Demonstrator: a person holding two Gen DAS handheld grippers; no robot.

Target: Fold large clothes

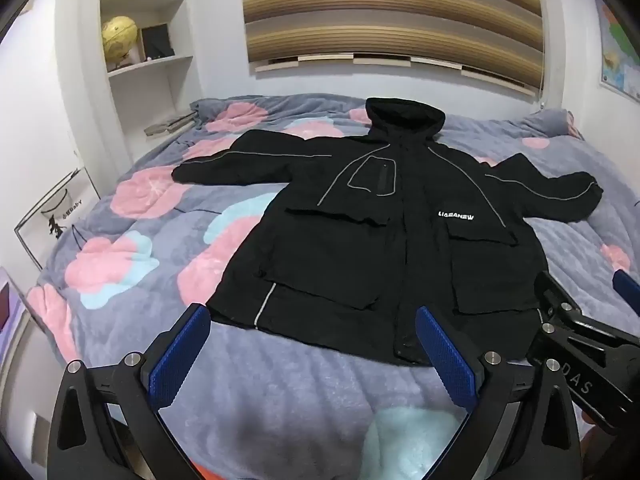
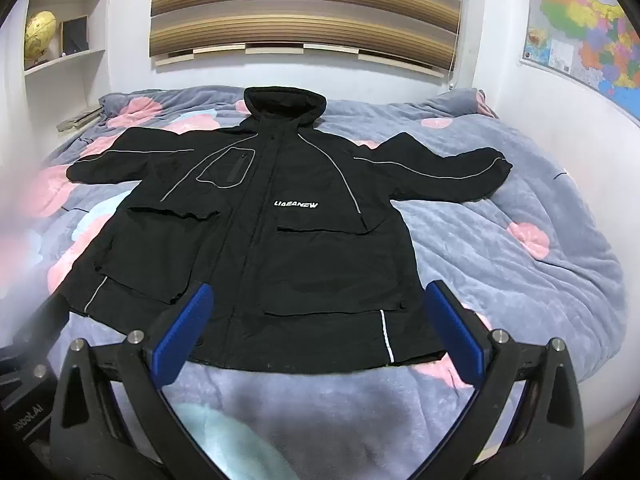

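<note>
A black hooded jacket [image 1: 372,240] with grey piping and white chest lettering lies flat, front up, on the bed, sleeves spread out to both sides and hood toward the wall. It also shows in the right wrist view [image 2: 256,248]. My left gripper [image 1: 312,332] is open and empty, hovering just short of the jacket's hem, left of its zip. My right gripper [image 2: 320,312] is open and empty above the hem on the right half. The right gripper's body also shows in the left wrist view [image 1: 576,320].
The bed carries a grey blanket [image 1: 140,208] with pink and blue flowers. White shelves [image 1: 148,64] with a globe and books stand at the far left. A striped blind [image 1: 392,12] hangs behind the bed. A map [image 2: 592,32] hangs on the right wall.
</note>
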